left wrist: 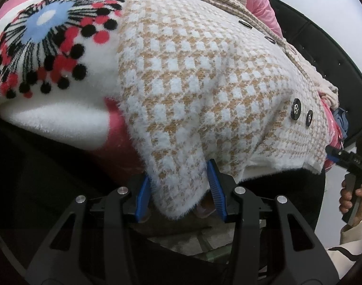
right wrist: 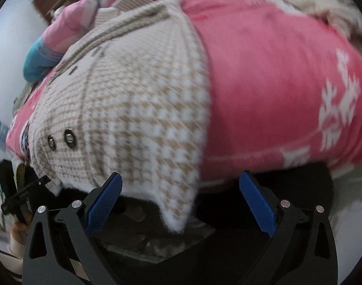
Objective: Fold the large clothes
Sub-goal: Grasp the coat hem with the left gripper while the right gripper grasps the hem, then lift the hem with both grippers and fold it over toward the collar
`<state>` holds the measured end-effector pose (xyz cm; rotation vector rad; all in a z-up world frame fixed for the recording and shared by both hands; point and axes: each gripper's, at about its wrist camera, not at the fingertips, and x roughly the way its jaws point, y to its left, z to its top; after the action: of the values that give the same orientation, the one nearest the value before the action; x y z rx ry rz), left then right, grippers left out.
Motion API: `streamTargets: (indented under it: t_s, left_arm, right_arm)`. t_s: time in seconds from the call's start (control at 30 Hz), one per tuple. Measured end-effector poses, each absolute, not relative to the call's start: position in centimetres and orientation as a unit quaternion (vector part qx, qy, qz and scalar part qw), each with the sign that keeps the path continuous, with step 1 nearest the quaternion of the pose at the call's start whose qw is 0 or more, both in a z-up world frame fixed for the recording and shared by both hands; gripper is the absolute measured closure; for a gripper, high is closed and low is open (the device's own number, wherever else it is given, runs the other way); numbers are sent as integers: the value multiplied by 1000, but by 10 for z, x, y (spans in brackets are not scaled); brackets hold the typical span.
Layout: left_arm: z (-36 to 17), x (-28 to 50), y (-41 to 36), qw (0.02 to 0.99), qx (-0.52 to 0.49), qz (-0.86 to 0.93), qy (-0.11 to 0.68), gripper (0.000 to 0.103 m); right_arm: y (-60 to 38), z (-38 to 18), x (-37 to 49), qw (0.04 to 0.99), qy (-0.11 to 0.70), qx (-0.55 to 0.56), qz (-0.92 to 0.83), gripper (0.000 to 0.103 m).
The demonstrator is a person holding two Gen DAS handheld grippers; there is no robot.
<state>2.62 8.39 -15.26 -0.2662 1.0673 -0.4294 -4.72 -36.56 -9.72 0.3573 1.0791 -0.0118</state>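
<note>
Lying spread over a plush pink blanket with white snowflake shapes (right wrist: 287, 76), a fuzzy tan-and-white houndstooth knit coat with dark round buttons (left wrist: 192, 76) hangs its bottom hem over the near edge of the bed. Its collar points away, and a second fleece blanket, white with a red, black and blue starburst (left wrist: 45, 47), shows beside it in the left view.

The left gripper (left wrist: 179, 190) has its blue-padded fingers (left wrist: 215, 187) on either side of one drooping hem corner, close against the fabric but with a gap remaining, so it looks partly open, about to pinch rather than gripping. The right gripper (right wrist: 181, 204) is spread wide, the opposite hem corner dangling between its pads untouched; this view is slightly blurred.

Judging from the matched positions, each tool is set at a bottom corner so the hem can be lifted evenly and carried toward the collar for a first fold. The fluffy knit looks thick and may slip unless grasped deep.
</note>
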Motion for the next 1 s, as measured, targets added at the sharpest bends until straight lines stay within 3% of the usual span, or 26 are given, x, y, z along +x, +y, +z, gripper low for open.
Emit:
streamTargets:
  t_s: [0.13, 0.43, 0.53, 0.63, 0.7, 0.77, 0.8, 0.87, 1.0]
  left_arm:
    - [-154, 27, 84, 828, -126, -204, 507, 60]
    - [-162, 33, 81, 820, -137, -205, 516, 61]
    - [-168, 32, 85, 816, -154, -206, 518, 61]
    - [-169, 29, 85, 816, -160, -203, 517, 61]
    - [-168, 24, 86, 817, -157, -206, 515, 74]
    - [-164, 19, 85, 818, -153, -208, 514, 86]
    - [-159, 14, 83, 818, -152, -211, 513, 93]
    - [-147, 9, 86, 813, -166, -224, 511, 95]
    - [-69, -15, 105, 833, -195, -268, 442, 96]
  right_arm:
    - [-375, -113, -46, 832, 511, 217, 3, 9]
    - [-368, -146, -34, 802, 536, 261, 32, 32]
    - [-363, -151, -35, 797, 538, 271, 46, 44]
    - [-355, -149, -46, 796, 536, 277, 57, 65]
    - [-351, -145, -49, 800, 535, 265, 57, 84]
    - [-346, -133, -53, 810, 526, 253, 59, 93]
    - [-344, -126, -55, 814, 520, 251, 61, 94]
    - [-342, -105, -57, 828, 495, 253, 74, 95]
    - [-344, -30, -73, 871, 414, 245, 101, 95]
